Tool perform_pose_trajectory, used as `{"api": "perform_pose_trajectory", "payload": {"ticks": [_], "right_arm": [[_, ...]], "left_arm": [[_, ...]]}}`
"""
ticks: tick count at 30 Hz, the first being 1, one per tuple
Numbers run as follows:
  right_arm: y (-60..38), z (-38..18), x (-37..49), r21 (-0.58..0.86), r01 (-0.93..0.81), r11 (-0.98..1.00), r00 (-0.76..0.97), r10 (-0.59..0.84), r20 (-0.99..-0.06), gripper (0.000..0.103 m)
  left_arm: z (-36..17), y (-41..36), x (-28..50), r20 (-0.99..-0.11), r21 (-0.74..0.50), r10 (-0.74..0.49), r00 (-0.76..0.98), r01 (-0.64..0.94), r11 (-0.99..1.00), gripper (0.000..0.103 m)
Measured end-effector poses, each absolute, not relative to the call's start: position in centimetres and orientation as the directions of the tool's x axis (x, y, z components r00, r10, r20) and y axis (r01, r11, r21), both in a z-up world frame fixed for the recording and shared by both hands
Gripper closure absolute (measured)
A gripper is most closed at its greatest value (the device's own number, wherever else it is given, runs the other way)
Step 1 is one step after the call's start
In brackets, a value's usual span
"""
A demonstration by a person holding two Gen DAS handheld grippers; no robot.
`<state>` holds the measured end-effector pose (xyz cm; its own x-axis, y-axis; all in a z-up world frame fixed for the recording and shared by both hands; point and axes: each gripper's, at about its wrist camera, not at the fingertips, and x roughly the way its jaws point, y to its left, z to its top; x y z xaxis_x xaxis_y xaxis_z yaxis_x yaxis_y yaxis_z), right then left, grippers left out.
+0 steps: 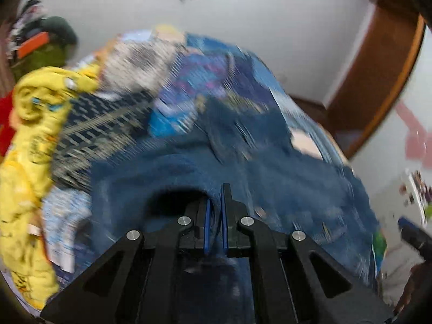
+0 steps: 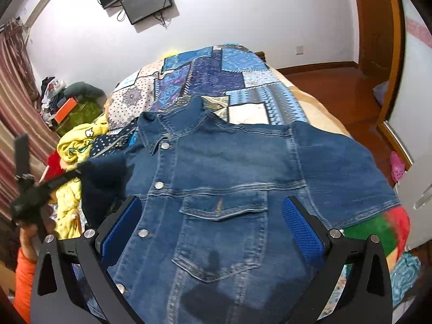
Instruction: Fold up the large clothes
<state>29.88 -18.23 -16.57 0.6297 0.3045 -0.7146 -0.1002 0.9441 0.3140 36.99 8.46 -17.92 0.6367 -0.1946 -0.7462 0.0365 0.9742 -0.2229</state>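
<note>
Your left hand-held gripper [image 1: 215,216] is clamped on a sleeve of the denim jacket [image 2: 229,167], which lies front-up on the bed [image 2: 310,108]; your right hand-held gripper [image 2: 213,226] hovers wide open above it. Likely next: fold that sleeve across the chest.

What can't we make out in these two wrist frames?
- Left wrist view: motion blur smears the denim jacket and the patchwork bedspread; which part of the jacket the left gripper pinches is unreadable.
- Right wrist view: the jacket's hem is cut off by the bottom edge and the right gripper's frame.
- Right wrist view: the jacket's left sleeve is dark and blurred near the left gripper.
- The yellow garment's print is too crumpled to identify.
</note>
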Motion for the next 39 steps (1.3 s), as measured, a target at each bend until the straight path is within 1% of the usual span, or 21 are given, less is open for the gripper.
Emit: {"api": "perform_pose_trajectory", "payload": {"ticks": [5,8,10,11,12,14,15,17,19,21,22,23,24,26,28,31,33,39], "right_arm": [[-19.6,-17.1,29.4,0.31,-0.093,0.946,0.623,0.298,-0.723,0.0],[-19.8,-17.3,29.2,0.297,-0.096,0.95,0.619,0.29,-0.729,0.0],[-19.7,-17.3,28.9,0.287,-0.101,0.952,0.621,0.286,-0.73,0.0],[-19.8,-17.3,28.9,0.284,-0.105,0.953,0.621,0.286,-0.73,0.0],[-19.7,-17.4,28.8,0.279,-0.108,0.954,0.621,0.284,-0.73,0.0],[-19.6,-17.4,28.8,0.273,-0.113,0.955,0.62,0.283,-0.732,0.0],[-19.6,-17.4,28.9,0.271,-0.115,0.956,0.618,0.282,-0.734,0.0],[-19.4,-17.4,29.0,0.269,-0.116,0.956,0.615,0.281,-0.736,0.0],[-19.2,-17.4,29.0,0.267,-0.118,0.956,0.615,0.281,-0.736,0.0],[-18.9,-17.4,29.0,0.263,-0.121,0.957,0.616,0.28,-0.737,0.0],[-18.8,-17.3,29.0,0.262,-0.122,0.957,0.615,0.28,-0.737,0.0],[-18.6,-17.3,29.1,0.261,-0.125,0.957,0.615,0.281,-0.737,0.0],[-18.3,-17.3,29.1,0.259,-0.13,0.957,0.615,0.282,-0.737,0.0],[-17.9,-17.2,29.1,0.253,-0.135,0.958,0.615,0.281,-0.737,0.0],[-17.6,-17.2,29.2,0.249,-0.142,0.958,0.613,0.283,-0.738,0.0],[-17.2,-17.3,29.3,0.241,-0.147,0.959,0.611,0.28,-0.74,0.0],[-17.1,-17.3,29.5,0.234,-0.147,0.961,0.61,0.274,-0.744,0.0],[-17.3,-17.5,29.7,0.223,-0.129,0.966,0.606,0.255,-0.753,0.0]], "left_arm": [[-21.5,3.5,36.7,-0.821,-0.195,-0.22,0.527,0.104,0.975,0.097],[-23.3,2.7,36.1,-0.857,-0.192,-0.223,0.465,0.115,0.975,0.096],[-24.0,2.5,35.8,-0.864,-0.209,-0.236,0.444,0.11,0.972,0.093],[-24.1,2.7,35.5,-0.862,-0.223,-0.247,0.442,0.106,0.969,0.087],[-24.0,2.9,35.3,-0.861,-0.238,-0.259,0.437,0.104,0.966,0.074],[-23.4,3.6,34.6,-0.856,-0.281,-0.295,0.425,0.096,0.955,0.061],[-22.9,3.9,34.3,-0.85,-0.294,-0.306,0.429,0.095,0.951,0.057],[-21.6,4.8,33.7,-0.838,-0.304,-0.313,0.447,0.094,0.948,0.055],[-20.2,6.1,33.2,-0.821,-0.311,-0.31,0.479,0.08,0.947,0.044],[-19.0,8.0,32.7,-0.795,-0.332,-0.303,0.526,0.041,0.942,0.03],[-18.5,9.0,32.5,-0.783,-0.35,-0.302,0.544,0.016,0.937,0.025],[-18.3,10.2,32.4,-0.775,-0.37,-0.296,0.558,-0.021,0.929,0.014],[-18.2,11.3,32.2,-0.769,-0.385,-0.285,0.573,-0.059,0.921,0.009],[-18.6,13.3,32.0,-0.758,-0.416,-0.268,0.594,-0.124,0.901,0.009],[-19.5,14.9,32.3,-0.765,-0.45,-0.282,0.578,-0.166,0.878,0.009],[-21.8,17.1,32.3,-0.739,-0.577,-0.387,0.551,-0.221,0.787,0.009],[-23.8,18.3,32.5,-0.703,-0.666,-0.469,0.534,-0.262,0.699,0.009],[-27.5,21.2,33.1,-0.632,-0.77,-0.532,0.563,-0.377,0.515,0.01]]}}
